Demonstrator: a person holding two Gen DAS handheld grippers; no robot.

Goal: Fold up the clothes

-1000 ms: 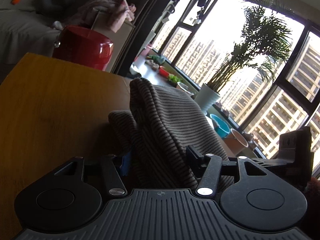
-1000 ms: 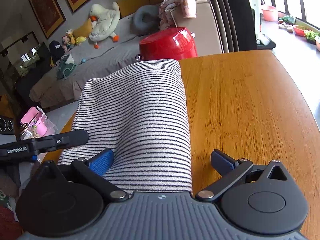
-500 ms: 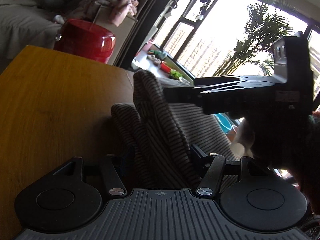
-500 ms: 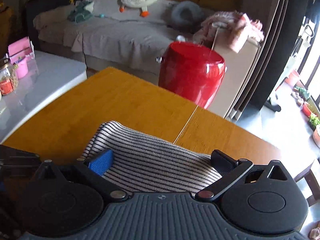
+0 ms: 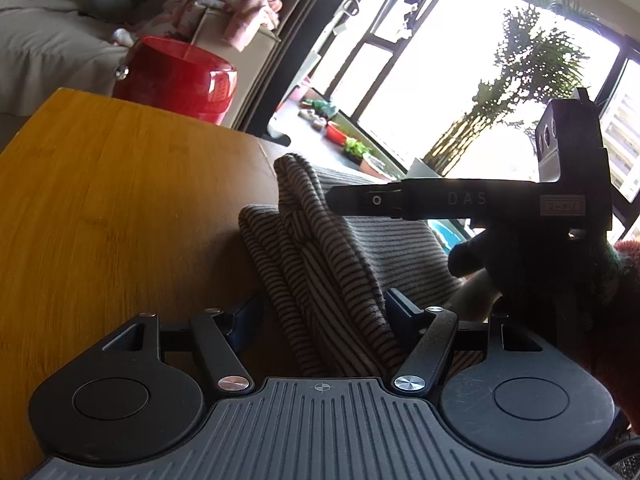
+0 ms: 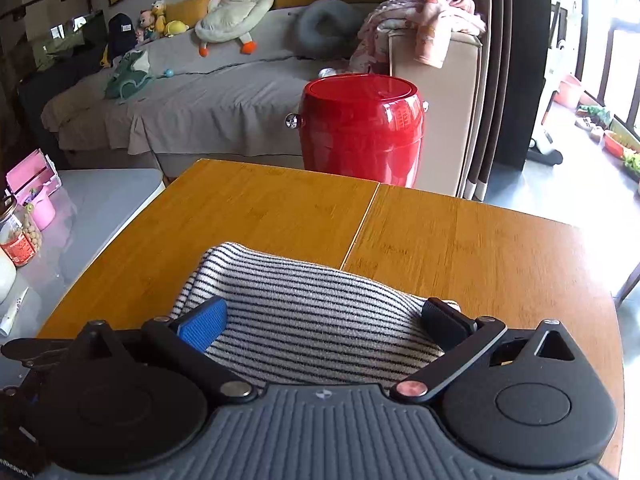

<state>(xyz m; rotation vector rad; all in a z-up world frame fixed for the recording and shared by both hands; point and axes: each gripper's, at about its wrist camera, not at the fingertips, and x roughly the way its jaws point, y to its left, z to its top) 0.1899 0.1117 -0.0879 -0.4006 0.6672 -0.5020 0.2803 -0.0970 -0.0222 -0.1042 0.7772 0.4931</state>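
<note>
A black-and-white striped knit garment (image 6: 304, 312) lies folded on the wooden table (image 6: 280, 208). In the right wrist view my right gripper (image 6: 320, 316) is open, its fingers wide apart on either side of the cloth. In the left wrist view the same garment (image 5: 320, 264) stands bunched in folds between the fingers of my left gripper (image 5: 320, 308), which is open with the cloth loose between them. The other gripper's black body (image 5: 480, 200) and a gloved hand (image 5: 532, 264) cross the right side of that view above the garment.
A red drum-shaped stool (image 6: 362, 124) stands beyond the table's far edge, beside a beige cabinet with pink cloth on it (image 6: 432, 28). A grey sofa with plush toys (image 6: 236, 4) is behind. A white side table with jars (image 6: 24, 236) is at left. Windows and a plant (image 5: 532, 80) are at right.
My right gripper has swung from along the garment's length to over its folded end, facing the red stool. It now crosses the left wrist view. The left gripper has opened a little around the folds.
</note>
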